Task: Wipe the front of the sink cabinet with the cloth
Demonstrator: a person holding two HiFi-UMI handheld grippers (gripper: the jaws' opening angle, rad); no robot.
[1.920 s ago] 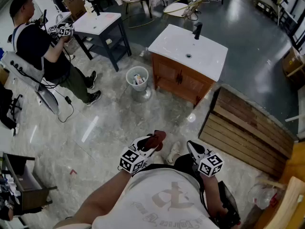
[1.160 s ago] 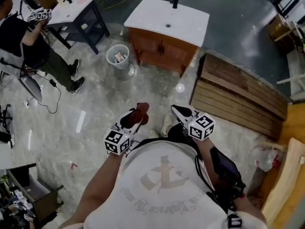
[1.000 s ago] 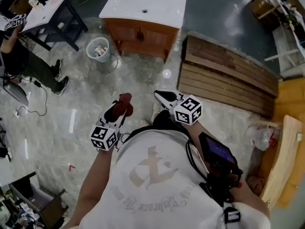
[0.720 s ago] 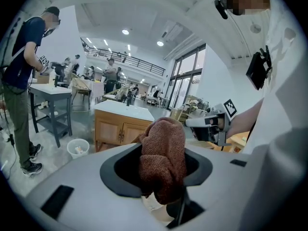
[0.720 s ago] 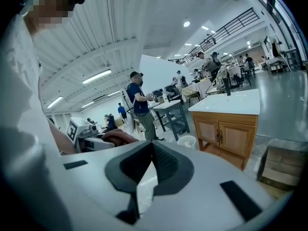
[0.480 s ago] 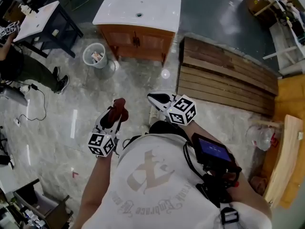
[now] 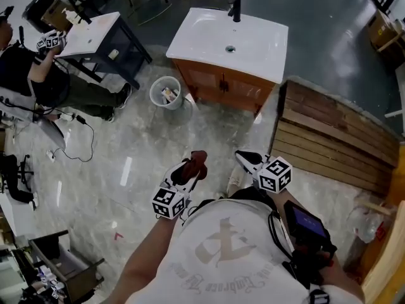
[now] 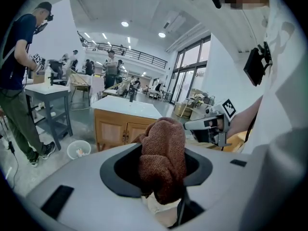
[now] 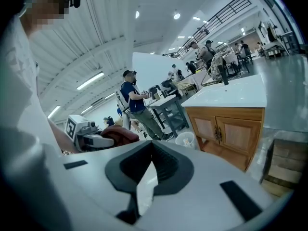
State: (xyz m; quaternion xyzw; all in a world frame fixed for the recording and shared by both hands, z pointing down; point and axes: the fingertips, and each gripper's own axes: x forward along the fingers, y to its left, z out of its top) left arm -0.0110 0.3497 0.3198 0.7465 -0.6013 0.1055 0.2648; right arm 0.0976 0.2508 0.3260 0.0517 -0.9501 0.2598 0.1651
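Closest to me, my left claw [image 7: 188, 171] is clamped on the reddish-brown cloth [image 8: 162, 158]. The cloth bunches up between the jaws and bulges out past their tips, so there is plenty of fabric to lay against a surface. My right claw [image 9: 147, 177] is held level beside it. Its jaws are pressed together with nothing between them.

Both claws hang over the pale stone floor [image 7: 145, 151] in front of my body, well apart from anything they could touch. Farther out stands the sink cabinet [image 7: 224, 87]. Its wooden doors [image 9: 226, 129] face me, with a pair of dark handles [image 8: 124, 136] at the middle seam and a white basin [image 7: 228, 40] with a black tap [image 7: 235, 8] on top. A small bin [image 7: 166, 94] sits just beside the cabinet's left corner, and stacked wooden boards [image 7: 329, 138] lie to its right. Beyond, at the far left, a person [image 7: 38, 75] works at another stand with a white tabletop [image 7: 95, 33].

I judge this to be the approach: the cloth is in hand, but it is nowhere near the cabinet front and no wiping has begun. The next move calls for closing the gap and getting low enough that the left claw meets the doors roughly square-on. Then I press the overhanging cloth flat to the wood and sweep it across. I would keep the claw tips themselves off the doors, work around the handles, and stay clear of the bin. The right claw has nothing to do and can stay out of the way.
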